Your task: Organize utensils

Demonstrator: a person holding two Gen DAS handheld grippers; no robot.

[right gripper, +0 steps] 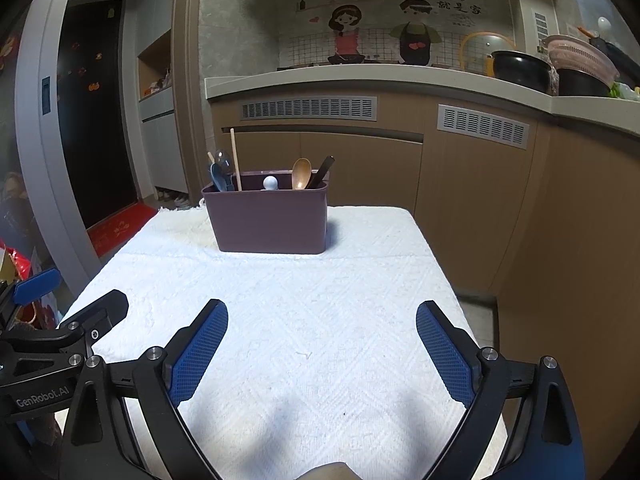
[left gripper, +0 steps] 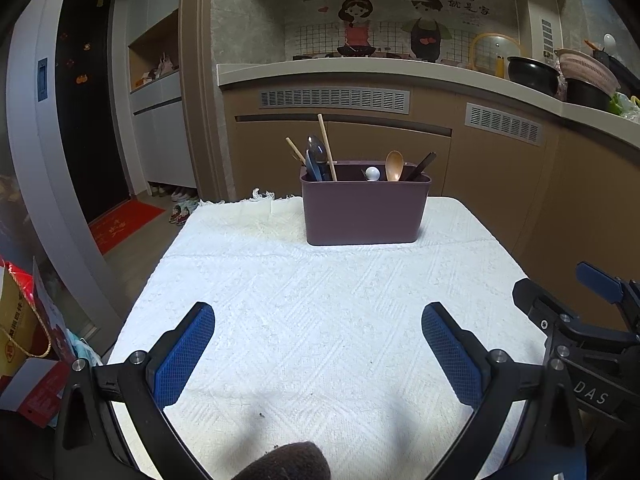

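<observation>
A purple utensil holder (left gripper: pixel 364 210) (right gripper: pixel 270 220) stands at the far side of a table covered with a white cloth (left gripper: pixel 320 312) (right gripper: pixel 280 320). Its left part holds wooden chopsticks (left gripper: pixel 327 148) (right gripper: pixel 235 158) and blue and clear spoons (left gripper: pixel 315 158) (right gripper: pixel 221 170). A white round-headed utensil (left gripper: pixel 372 173) (right gripper: pixel 270 182), a wooden spoon (left gripper: pixel 394 165) (right gripper: pixel 301 173) and dark chopsticks (left gripper: pixel 422 166) (right gripper: pixel 322 170) stand toward its right. My left gripper (left gripper: pixel 318 336) hangs open over the near cloth, holding nothing. My right gripper (right gripper: pixel 322 334) is open and empty too, beside the left one (right gripper: pixel 60 340).
Brown kitchen cabinets (left gripper: pixel 480 152) with a pale counter (left gripper: pixel 360 68) rise right behind the table. Pots and a pink colander (left gripper: pixel 588 74) sit on the counter at right. A dark door and red mat (left gripper: pixel 120 224) lie to the left, with red bags (left gripper: pixel 24 340) by the table's near-left corner.
</observation>
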